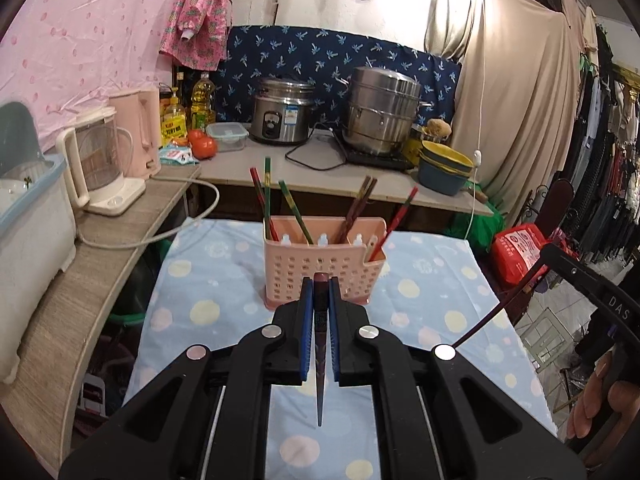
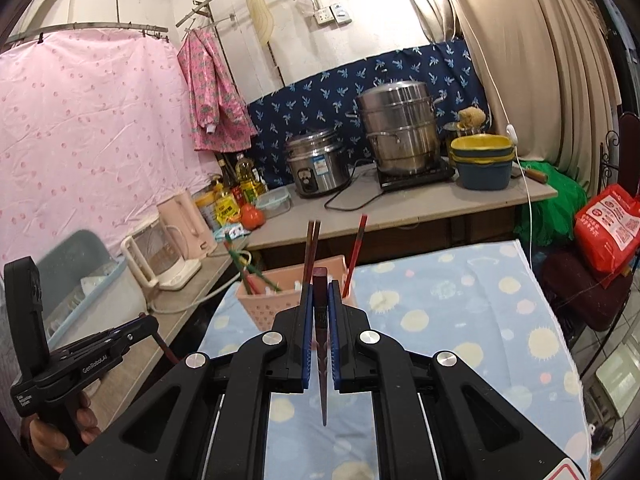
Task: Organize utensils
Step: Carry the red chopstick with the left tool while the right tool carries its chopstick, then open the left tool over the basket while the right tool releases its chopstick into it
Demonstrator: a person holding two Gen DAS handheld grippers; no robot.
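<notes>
The left gripper (image 1: 321,286) is clenched on a dark chopstick (image 1: 320,360), and the right gripper (image 2: 320,292) is clenched on another dark chopstick (image 2: 321,360). Just ahead of both stands the pink chopstick basket (image 1: 324,266) on the dotted blue cloth (image 1: 420,304), already holding several chopsticks. Behind it are a rice cooker (image 1: 282,110) and a steel steamer pot (image 1: 382,110).

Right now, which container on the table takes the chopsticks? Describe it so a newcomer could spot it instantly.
Find the table with the blue dotted cloth; near its far edge stands the pink utensil holder. It is a perforated plastic basket with chopsticks sticking up from it, the only object standing on that cloth.
</notes>
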